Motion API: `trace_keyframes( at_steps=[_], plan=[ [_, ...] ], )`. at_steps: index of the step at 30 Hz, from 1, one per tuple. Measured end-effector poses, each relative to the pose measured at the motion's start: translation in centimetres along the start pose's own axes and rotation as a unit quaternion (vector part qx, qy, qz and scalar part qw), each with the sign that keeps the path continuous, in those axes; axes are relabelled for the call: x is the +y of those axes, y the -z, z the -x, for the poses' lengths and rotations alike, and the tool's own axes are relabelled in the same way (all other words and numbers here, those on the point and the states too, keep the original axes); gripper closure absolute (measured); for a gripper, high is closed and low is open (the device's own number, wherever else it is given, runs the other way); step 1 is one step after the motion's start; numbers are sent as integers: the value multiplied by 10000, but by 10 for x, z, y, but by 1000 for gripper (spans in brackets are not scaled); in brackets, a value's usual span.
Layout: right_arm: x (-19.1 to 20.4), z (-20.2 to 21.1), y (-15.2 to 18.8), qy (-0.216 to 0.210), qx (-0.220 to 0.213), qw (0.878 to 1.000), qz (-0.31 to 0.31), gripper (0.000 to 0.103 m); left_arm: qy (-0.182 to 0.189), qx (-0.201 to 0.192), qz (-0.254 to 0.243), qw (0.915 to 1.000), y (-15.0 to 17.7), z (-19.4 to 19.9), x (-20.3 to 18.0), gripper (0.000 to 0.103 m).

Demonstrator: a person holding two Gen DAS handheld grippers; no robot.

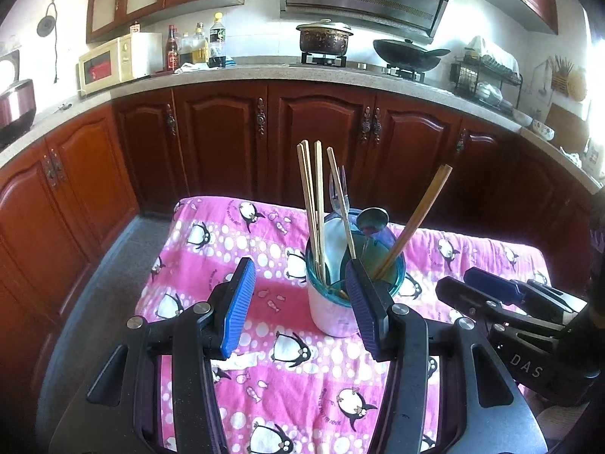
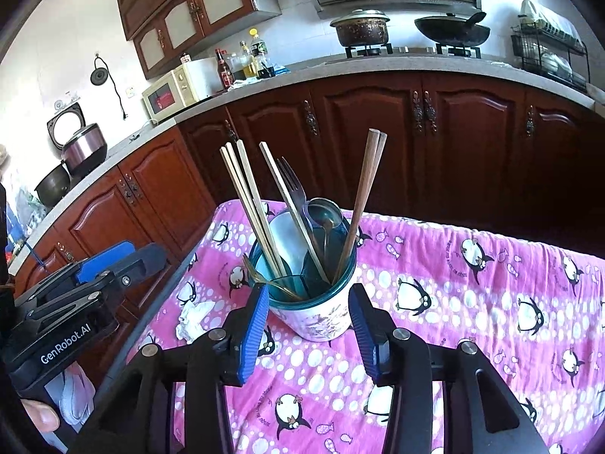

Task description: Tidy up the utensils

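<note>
A white utensil holder with a teal rim stands on the pink penguin cloth. It holds several pale chopsticks, a dark pair of chopsticks, a fork and a metal spoon. My left gripper is open and empty, just left of and in front of the holder. My right gripper is open and empty, its fingers either side of the holder's near wall. Each gripper shows in the other's view, the right one and the left one.
The cloth-covered table has a crumpled white tissue near its left edge. Dark wood cabinets and a counter with microwave, bottles, pot and wok stand behind.
</note>
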State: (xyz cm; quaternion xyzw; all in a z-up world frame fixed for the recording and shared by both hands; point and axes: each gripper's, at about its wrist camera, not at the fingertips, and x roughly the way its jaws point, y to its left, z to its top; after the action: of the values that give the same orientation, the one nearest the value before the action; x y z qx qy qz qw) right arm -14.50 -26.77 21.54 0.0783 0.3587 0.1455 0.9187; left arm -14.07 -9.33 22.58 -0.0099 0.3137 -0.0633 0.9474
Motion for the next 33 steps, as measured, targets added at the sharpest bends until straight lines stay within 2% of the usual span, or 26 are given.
trace_keyframes(
  at_steps=[33],
  plan=[
    [2,-2,2,52,59,10000,38,60,-164,15,-111,9998,3,2,-7,54]
  ],
)
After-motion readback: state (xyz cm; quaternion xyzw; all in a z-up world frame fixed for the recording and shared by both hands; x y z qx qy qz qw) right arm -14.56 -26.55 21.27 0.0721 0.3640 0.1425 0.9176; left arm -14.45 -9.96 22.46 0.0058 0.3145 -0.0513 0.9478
